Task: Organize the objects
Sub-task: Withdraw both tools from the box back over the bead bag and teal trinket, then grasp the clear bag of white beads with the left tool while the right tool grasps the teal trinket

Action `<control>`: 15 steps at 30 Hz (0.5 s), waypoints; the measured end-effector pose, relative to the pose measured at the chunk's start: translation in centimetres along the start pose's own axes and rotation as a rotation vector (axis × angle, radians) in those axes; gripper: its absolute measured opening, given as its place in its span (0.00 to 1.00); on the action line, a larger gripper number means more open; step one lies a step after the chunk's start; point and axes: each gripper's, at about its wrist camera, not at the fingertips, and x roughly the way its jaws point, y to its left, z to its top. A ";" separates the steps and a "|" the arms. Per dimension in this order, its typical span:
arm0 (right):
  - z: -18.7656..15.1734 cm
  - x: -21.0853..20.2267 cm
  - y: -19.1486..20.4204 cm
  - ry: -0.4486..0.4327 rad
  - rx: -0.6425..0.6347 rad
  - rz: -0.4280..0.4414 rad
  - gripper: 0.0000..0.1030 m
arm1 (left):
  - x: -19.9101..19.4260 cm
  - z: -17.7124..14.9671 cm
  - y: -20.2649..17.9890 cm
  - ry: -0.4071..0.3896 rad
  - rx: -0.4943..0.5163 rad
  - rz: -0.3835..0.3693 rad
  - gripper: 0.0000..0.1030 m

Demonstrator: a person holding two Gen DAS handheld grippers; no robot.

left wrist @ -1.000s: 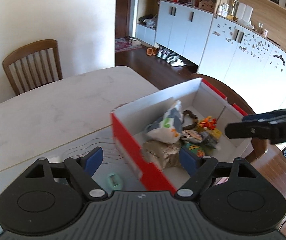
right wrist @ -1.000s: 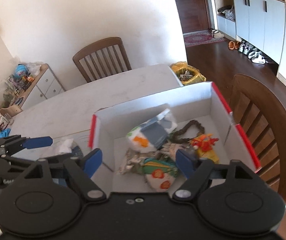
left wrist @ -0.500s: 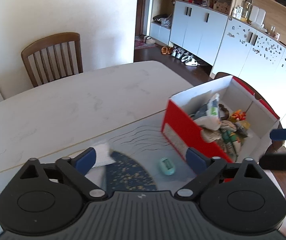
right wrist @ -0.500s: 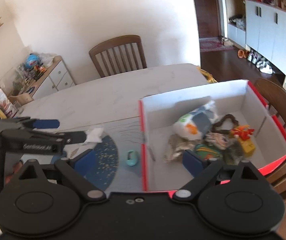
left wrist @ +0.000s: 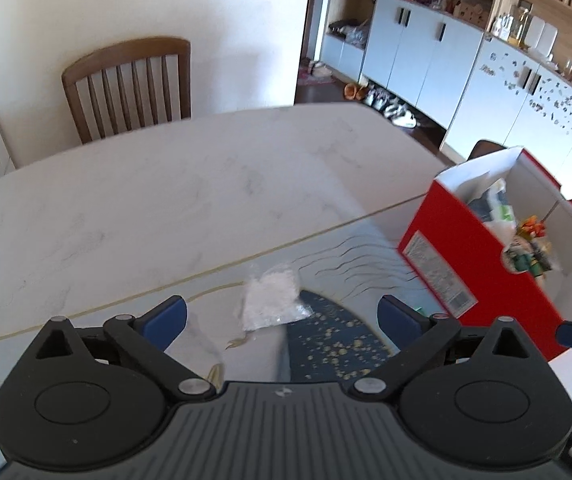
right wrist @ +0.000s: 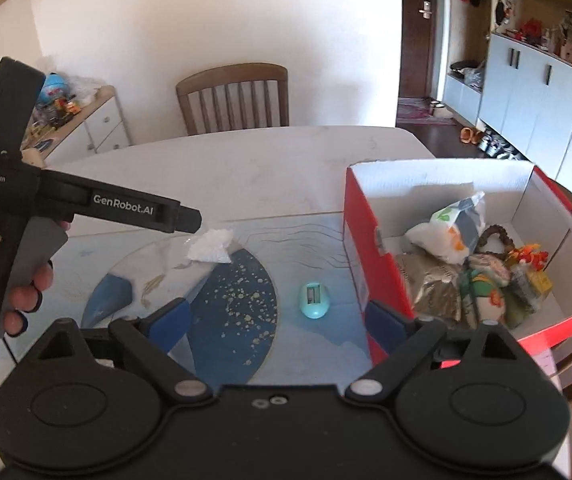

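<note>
White crumpled plastic bag (left wrist: 271, 298) lies on the worktop (left wrist: 133, 204) straight ahead of the left gripper (left wrist: 281, 318), between its fingers' lines – jaws opening, nothing in them yet. Left is nearer; bag's long axis runs roughly away from that camera. Right gripper (right wrist: 277, 320) faces the teal egg-shaped toy (right wrist: 314, 300) – jaws wide, empty. Red cardboard box (right wrist: 370, 240) of toys sits just right of it, on a blue patterned mat (right wrist: 237, 304). Dining room: wooden chair (left wrist: 125, 84), pale cabinets behind.
</note>
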 end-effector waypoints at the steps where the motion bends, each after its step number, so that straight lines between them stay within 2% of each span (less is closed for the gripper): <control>1: -0.2 0.5 0.3 -0.002 0.009 -0.009 0.91 | 0.5 0.0 0.2 0.007 -0.002 0.000 0.99; 9: -1.8 4.9 1.7 -0.028 0.059 -0.122 0.90 | 3.9 0.4 0.1 0.028 0.015 0.020 0.99; 15: -2.3 7.6 1.5 -0.009 0.106 -0.175 0.84 | 6.3 0.7 0.1 0.049 0.029 0.026 0.99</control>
